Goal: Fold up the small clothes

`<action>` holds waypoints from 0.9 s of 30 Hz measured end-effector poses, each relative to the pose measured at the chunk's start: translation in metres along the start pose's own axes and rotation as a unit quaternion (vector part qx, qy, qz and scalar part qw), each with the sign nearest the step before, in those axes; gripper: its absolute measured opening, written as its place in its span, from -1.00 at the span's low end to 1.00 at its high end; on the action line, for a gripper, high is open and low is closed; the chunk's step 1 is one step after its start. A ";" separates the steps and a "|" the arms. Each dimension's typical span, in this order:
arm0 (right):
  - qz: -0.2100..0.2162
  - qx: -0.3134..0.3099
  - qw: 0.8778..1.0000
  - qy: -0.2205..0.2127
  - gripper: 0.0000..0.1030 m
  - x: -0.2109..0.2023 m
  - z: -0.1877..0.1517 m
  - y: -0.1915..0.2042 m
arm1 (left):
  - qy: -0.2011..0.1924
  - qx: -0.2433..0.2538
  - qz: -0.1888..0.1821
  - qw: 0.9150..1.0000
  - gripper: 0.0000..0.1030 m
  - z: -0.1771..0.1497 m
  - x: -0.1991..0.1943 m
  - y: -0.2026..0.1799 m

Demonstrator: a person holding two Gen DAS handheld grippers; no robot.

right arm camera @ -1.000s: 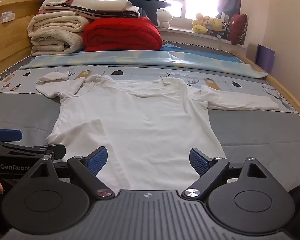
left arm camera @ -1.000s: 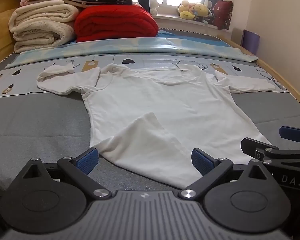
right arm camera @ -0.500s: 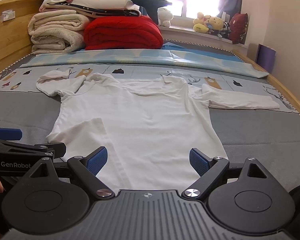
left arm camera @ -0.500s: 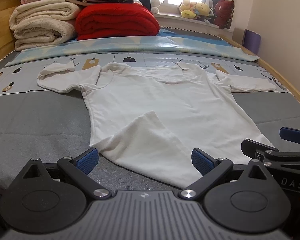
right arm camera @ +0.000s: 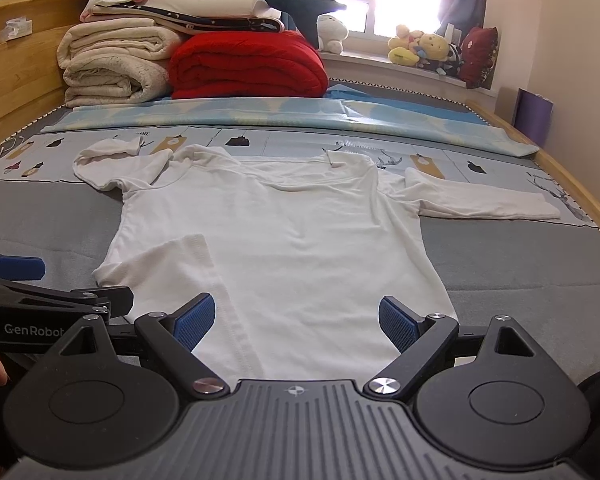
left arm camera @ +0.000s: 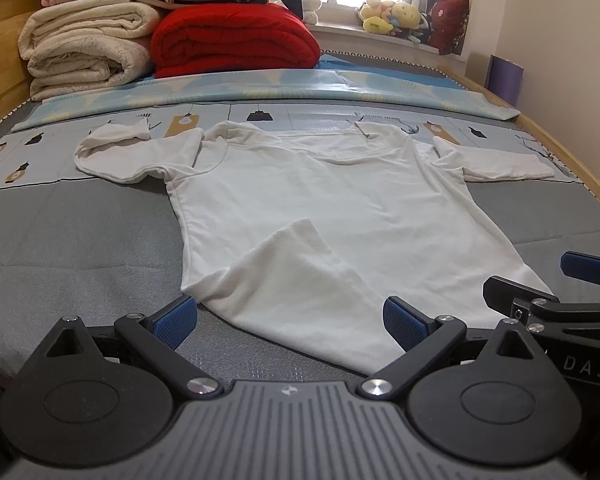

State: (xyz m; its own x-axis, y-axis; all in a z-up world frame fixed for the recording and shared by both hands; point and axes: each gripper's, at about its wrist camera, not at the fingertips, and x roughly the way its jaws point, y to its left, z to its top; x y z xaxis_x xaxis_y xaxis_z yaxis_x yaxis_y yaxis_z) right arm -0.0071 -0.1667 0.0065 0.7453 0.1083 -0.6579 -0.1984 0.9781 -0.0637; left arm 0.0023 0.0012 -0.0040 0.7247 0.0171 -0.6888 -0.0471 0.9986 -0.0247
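Reading "GenRobot", left claw [right arm camera: 16, 276]

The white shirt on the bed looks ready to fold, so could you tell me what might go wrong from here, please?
1. The white shirt's turned-up hem corner may get trapped in a fold and leave a lump.
2. The left sleeve is bunched, so it may fold unevenly.
3. The left gripper and right gripper, both open, sit close together at the hem and could collide.
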 end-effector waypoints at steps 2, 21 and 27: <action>0.000 0.000 1.000 -0.001 0.75 0.000 0.000 0.000 | 0.002 0.001 0.001 1.000 0.95 0.000 0.001 0.000; 0.113 -0.044 0.991 -0.060 0.09 0.009 0.097 -0.026 | 0.004 0.102 0.010 0.995 -0.30 0.148 0.032 0.072; 0.136 -0.125 0.979 -0.084 0.35 0.035 0.159 -0.017 | 0.028 0.032 0.025 0.999 -0.62 0.209 0.103 0.144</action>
State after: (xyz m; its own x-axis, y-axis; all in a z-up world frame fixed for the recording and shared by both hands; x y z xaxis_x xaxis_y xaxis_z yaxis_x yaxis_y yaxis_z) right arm 0.1238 -0.1510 0.1038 0.7336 0.4064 -0.5446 -0.5377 0.8373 -0.0994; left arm 0.2134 0.1570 0.0728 0.6829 0.0656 -0.7275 -0.0366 0.9978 0.0556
